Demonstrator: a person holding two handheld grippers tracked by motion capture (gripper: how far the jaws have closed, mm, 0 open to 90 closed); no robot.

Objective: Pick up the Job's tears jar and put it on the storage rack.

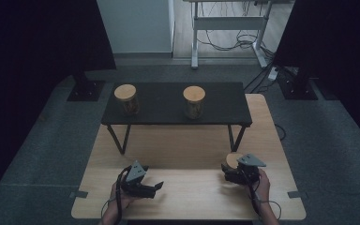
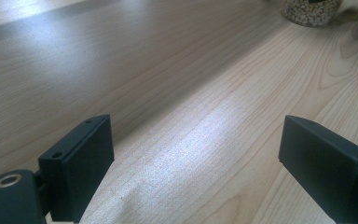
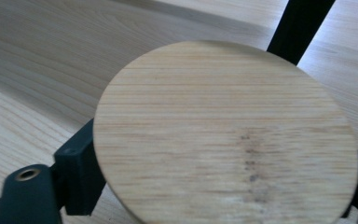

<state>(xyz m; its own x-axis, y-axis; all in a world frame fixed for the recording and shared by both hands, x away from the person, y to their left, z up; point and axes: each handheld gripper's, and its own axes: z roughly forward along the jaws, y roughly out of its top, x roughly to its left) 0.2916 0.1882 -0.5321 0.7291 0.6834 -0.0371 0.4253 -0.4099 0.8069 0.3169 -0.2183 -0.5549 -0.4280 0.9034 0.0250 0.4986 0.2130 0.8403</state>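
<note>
Black two-jaw left gripper (image 1: 143, 187), right gripper (image 1: 238, 176), grey three-cornered top plates, trailing black cables, brass-ringed screw holes

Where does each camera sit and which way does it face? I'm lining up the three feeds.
High view: above the person's side, looking forward and down on the wooden table, the black bench, both hands with the left gripper and right gripper.
Left gripper view: rides that gripper, looks low across the tabletop; its open fingers show.
Right gripper view: rides that gripper, looks down on the wooden-lidded jar between its fingers.
Shared: this jar appears in all three.
</note>
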